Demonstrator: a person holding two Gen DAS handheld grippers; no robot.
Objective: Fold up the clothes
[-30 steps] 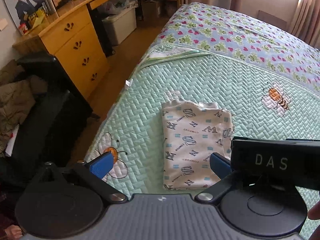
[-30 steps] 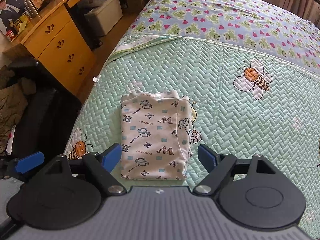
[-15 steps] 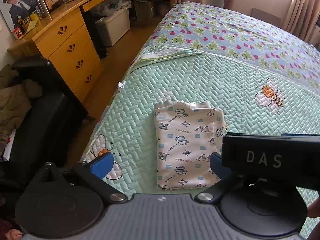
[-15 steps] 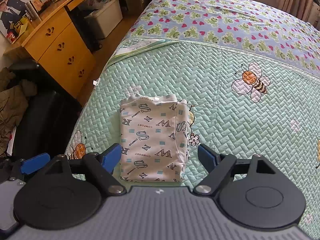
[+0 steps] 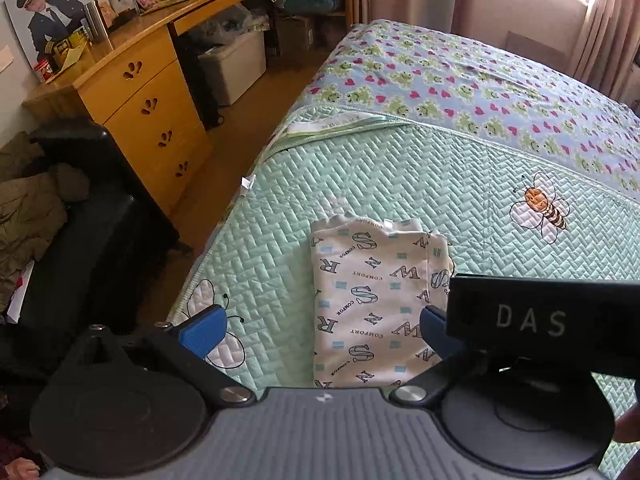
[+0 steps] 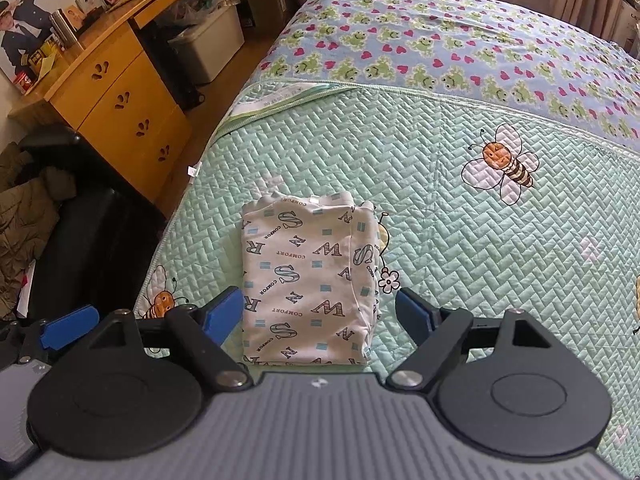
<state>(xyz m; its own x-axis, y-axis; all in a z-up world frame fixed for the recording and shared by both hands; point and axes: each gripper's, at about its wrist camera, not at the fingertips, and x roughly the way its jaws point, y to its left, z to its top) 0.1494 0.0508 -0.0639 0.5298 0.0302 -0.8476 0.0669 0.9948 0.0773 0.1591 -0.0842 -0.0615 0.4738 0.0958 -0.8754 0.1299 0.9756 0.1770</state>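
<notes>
A folded white garment (image 5: 372, 300) (image 6: 308, 272) printed with grey letters lies flat on the green quilted bee blanket (image 5: 400, 176) (image 6: 460, 232), near the bed's left edge. My left gripper (image 5: 320, 330) hovers over its near end, open, blue fingertips (image 5: 202, 328) wide apart and empty. My right gripper (image 6: 318, 314) is also open above the garment's near end, one pad on each side, neither touching it. The right gripper's black body, labelled DAS (image 5: 532, 320), hides the garment's right side in the left wrist view. One left fingertip (image 6: 70, 326) shows at the lower left of the right wrist view.
A wooden desk with drawers (image 5: 148, 120) (image 6: 120, 108) stands left of the bed across a strip of floor. A black chair with an olive jacket (image 5: 28, 216) sits close to the bed's corner. A frog-and-heart sheet (image 5: 480, 92) covers the far half.
The left wrist view has shifted slightly, so the garment sits a little more to the left in it. The right gripper and the garment have not moved.
</notes>
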